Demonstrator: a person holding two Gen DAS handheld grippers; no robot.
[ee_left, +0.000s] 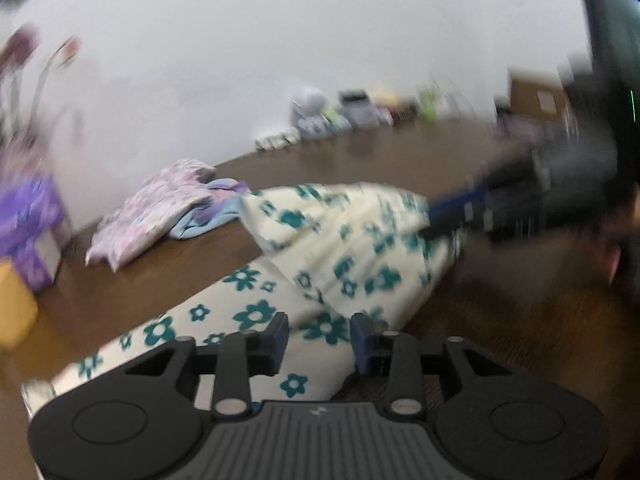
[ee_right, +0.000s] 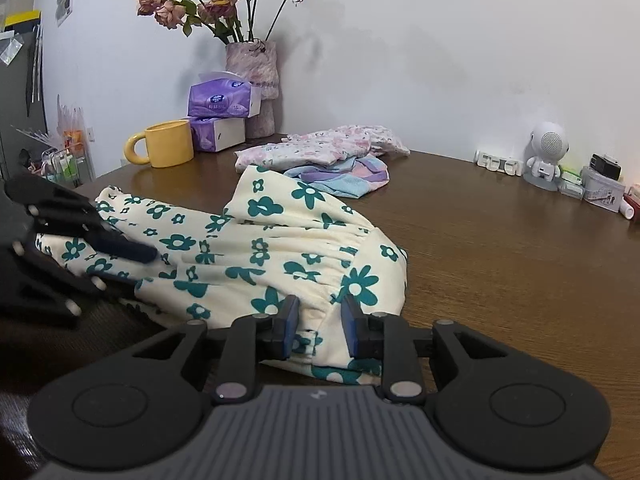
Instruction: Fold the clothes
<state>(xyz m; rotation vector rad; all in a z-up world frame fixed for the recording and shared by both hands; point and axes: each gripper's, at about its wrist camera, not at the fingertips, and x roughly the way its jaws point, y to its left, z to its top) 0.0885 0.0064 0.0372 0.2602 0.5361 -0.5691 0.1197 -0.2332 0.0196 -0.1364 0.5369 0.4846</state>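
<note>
A cream garment printed with teal flowers (ee_right: 256,248) lies bunched on a brown wooden table (ee_right: 500,248), partly folded over itself, its gathered waistband toward the right wrist camera. The right gripper (ee_right: 320,330) sits at that near edge; cloth fills the narrow gap between its blue-padded fingers (ee_right: 290,330), yet the pads seem not quite to press it, so whether it is gripped is hard to tell. The left gripper (ee_right: 136,254) enters the same view from the left, lying across the garment's far sleeve end; its body is cut off by the frame edge and its fingertips are dark against the fabric.

The left wrist view is smeared by motion blur. There the left gripper's fingers (ee_left: 278,338) stand apart above the garment (ee_left: 344,248), nothing clamped between them, and the right gripper (ee_left: 448,216) appears only as a dark streak at the cloth's far edge.

Behind the garment, a pink floral piece (ee_right: 320,146) rests on a blue and purple one (ee_right: 344,178). A yellow mug (ee_right: 168,144), tissue packs (ee_right: 224,100) and a vase of dried roses (ee_right: 252,76) stand against the wall.
</note>
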